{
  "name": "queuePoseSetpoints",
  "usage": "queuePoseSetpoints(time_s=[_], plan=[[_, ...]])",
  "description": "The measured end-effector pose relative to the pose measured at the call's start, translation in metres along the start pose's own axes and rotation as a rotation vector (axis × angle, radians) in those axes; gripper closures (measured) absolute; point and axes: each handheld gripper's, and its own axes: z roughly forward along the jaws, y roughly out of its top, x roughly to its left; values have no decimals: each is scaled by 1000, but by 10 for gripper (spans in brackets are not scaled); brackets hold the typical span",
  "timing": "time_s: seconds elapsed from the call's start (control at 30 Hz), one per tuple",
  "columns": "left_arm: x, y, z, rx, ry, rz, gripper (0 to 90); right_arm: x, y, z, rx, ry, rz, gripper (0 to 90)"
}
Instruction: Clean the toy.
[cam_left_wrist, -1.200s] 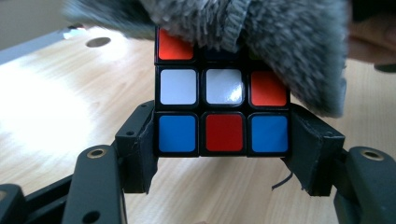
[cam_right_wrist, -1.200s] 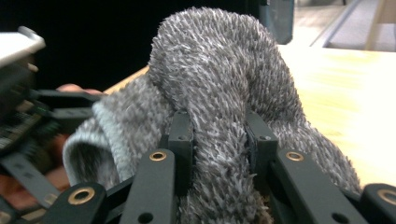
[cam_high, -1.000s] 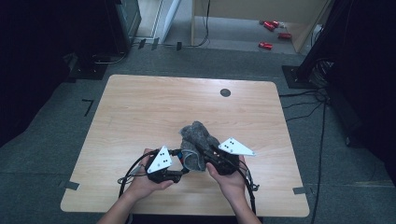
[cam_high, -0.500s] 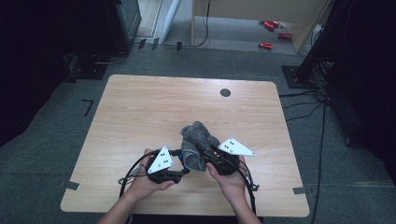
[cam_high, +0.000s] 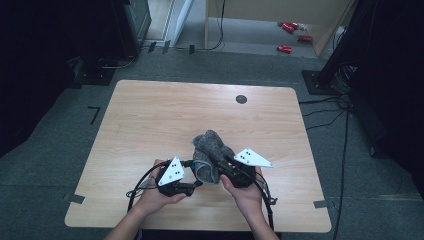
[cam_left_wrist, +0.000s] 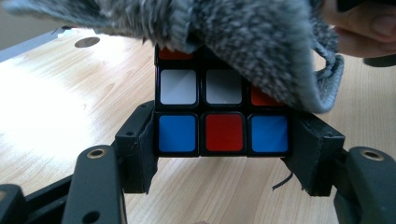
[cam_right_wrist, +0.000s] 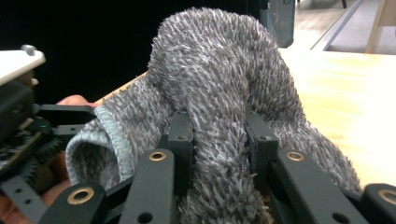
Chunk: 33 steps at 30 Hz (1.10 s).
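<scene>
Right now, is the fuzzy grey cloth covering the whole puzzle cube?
No, the grey cloth drapes over only the top of the cube; its blue, red and white squares show below, between the left claw's jaws.

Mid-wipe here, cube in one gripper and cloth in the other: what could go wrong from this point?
1. The left gripper clamps only the bottom row of the puzzle cube; a hard rub from the grey cloth might twist or lever it out.
2. The right gripper pinches just a fold of the cloth, which may slip free.
3. The cloth's hemmed edge hangs beside the left jaws and could snag.
</scene>
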Motion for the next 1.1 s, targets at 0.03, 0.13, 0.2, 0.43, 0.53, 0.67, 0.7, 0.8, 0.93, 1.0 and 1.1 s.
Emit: queuePoseSetpoints(time_s=[0.03, 0.13, 0.2, 0.43, 0.53, 0.67, 0.7, 0.8, 0.93, 1.0, 1.1], plan=[[1, 0, -1, -2, 1, -3, 358, -1, -1, 0, 3, -4, 3, 697], [5, -1, -3, -5, 5, -13, 358, -4, -3, 0, 8, -11, 7, 697], [7, -2, -4, -7, 9, -20, 358, -3, -3, 0, 11, -14, -2, 697], [5, -3, -1, 2, 0, -15, 358, 5, 1, -1, 1, 6, -14, 697], [1, -2, 1, 4, -7, -7, 358, 6, 2, 0, -2, 6, -17, 697], [1, -1, -1, -5, -2, -4, 358, 0, 0, 0, 2, -7, -4, 696], [3, -1, -2, -5, 4, -5, 358, -2, -1, 0, 7, -15, -5, 696], [7, -3, -3, -2, 13, -17, 357, -6, -4, 1, 19, -19, 6, 696], [6, -4, -1, 0, 5, -21, 357, 2, -1, 0, 12, -1, -5, 696], [3, -3, 1, 8, -4, -10, 358, 7, 2, -1, 4, 13, -14, 696], [-1, -2, 2, 6, -6, 0, 357, 9, 4, -1, -3, 21, -15, 695]])
